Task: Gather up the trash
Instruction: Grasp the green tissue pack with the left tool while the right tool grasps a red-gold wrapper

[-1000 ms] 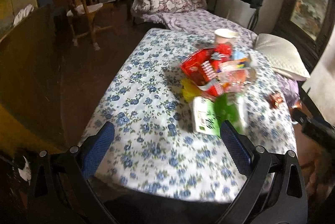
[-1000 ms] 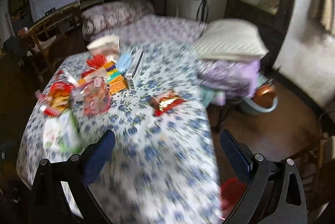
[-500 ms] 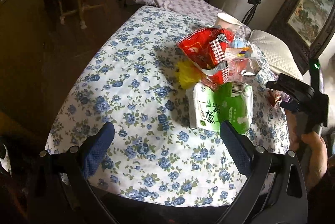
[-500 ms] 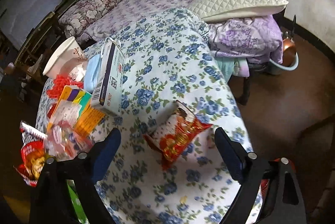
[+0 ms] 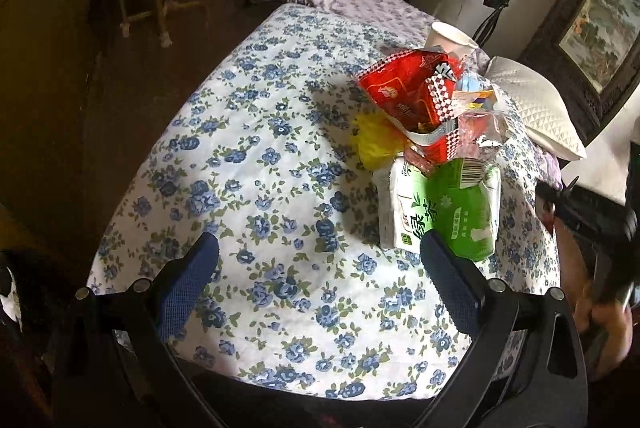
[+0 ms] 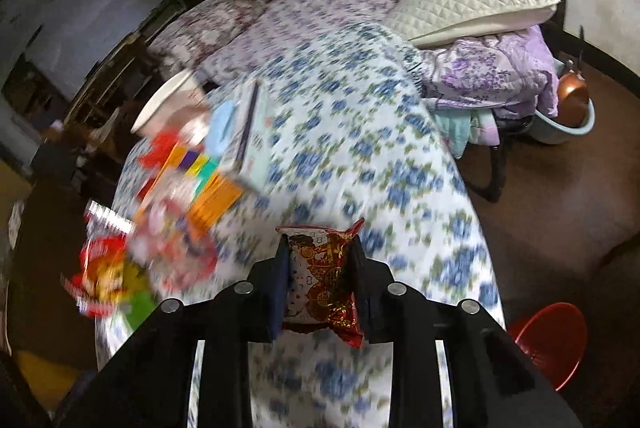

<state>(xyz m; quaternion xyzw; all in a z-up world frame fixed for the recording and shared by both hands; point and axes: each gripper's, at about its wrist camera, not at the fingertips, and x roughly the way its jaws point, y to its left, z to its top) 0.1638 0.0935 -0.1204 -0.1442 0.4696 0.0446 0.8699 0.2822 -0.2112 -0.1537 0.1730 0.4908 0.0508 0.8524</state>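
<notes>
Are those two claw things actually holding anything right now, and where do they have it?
The right gripper is closing on a red snack wrapper, its pads against the wrapper's two side edges. The left gripper holds nothing.

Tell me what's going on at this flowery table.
A person is clearing trash with a handheld gripper in each hand. The right gripper is closing on a small red snack wrapper, pads against its sides. The left gripper hangs open above the tablecloth, holding nothing, near a green tissue pack. A red snack bag, paper cup and other wrappers lie uncollected.
</notes>
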